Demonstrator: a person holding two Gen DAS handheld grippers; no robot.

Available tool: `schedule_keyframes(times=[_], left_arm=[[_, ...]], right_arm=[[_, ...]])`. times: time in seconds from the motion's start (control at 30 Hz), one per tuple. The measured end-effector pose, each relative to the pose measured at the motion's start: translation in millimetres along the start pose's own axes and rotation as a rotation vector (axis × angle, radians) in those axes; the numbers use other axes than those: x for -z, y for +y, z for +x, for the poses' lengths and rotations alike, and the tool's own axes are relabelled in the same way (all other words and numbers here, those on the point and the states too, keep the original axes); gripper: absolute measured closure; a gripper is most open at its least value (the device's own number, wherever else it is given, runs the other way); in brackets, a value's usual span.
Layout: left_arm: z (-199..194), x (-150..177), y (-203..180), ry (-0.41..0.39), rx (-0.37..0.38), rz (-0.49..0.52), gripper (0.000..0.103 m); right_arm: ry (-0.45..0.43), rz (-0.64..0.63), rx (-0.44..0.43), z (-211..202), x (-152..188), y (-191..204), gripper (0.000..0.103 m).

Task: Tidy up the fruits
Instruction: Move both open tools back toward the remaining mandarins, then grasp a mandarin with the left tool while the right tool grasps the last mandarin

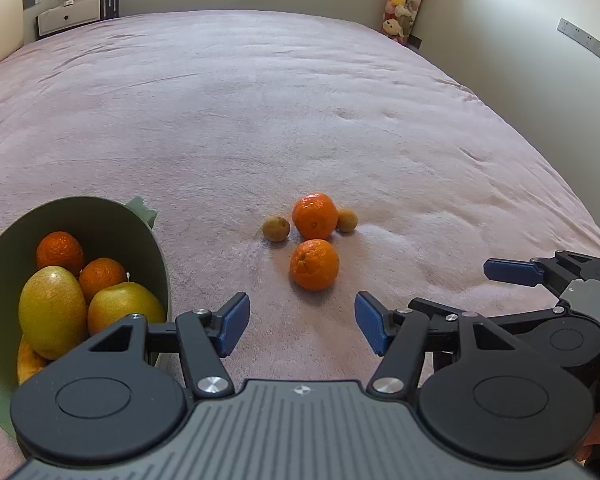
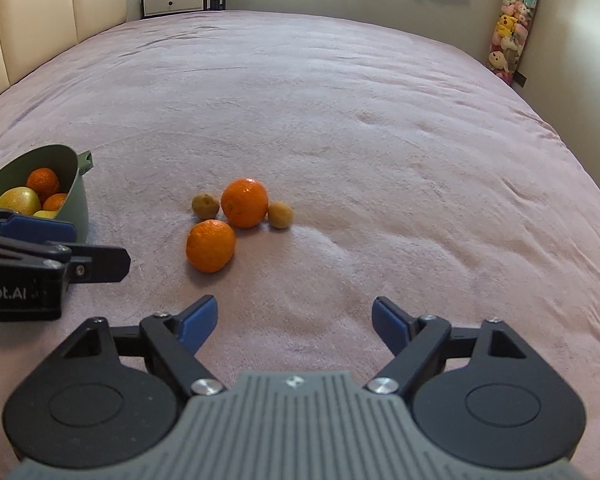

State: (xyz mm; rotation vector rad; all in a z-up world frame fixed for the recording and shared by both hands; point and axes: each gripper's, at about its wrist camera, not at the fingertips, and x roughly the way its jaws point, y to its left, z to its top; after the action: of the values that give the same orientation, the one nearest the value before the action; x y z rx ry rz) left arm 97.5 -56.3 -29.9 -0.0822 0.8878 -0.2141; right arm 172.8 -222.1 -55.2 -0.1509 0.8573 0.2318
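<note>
Loose fruit: 2 oranges, the near orange [image 1: 314,265] in front of the far orange [image 1: 314,216], and 2 small brown fruits [image 1: 276,228] flanking the far one, all right of the green bowl [image 1: 112,216] on the pink bedspread [image 1: 300,120].
Bowl: holds 2 oranges and 2 yellow fruits in full view, likely the collecting spot.
Left gripper [image 1: 302,326]: spread, empty, aimed at the near orange.
Right gripper [image 2: 294,322]: spread, empty, right of the cluster.

Wide bed [image 2: 340,100] under pinkish blanket, cream padded headboard [image 2: 40,20] at left, white cabinet [image 2: 172,2] by far wall, tall clear tube of plush toys [image 2: 508,28] in right corner, daylight across pale walls
</note>
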Motion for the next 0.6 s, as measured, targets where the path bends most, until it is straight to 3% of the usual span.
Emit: schedule_keyframes(times=[0.27,0.6], left_arm=[[14,0,0,-0.026,0.016,0.02,0.032],[41,-3,-5,-0.018,0.02,0.045,0.035]], right_arm=[[0.003,0.015,-0.032,19,-6,0,0.046],[-0.015,0.073,-0.063,38,-14,-12,0.06]])
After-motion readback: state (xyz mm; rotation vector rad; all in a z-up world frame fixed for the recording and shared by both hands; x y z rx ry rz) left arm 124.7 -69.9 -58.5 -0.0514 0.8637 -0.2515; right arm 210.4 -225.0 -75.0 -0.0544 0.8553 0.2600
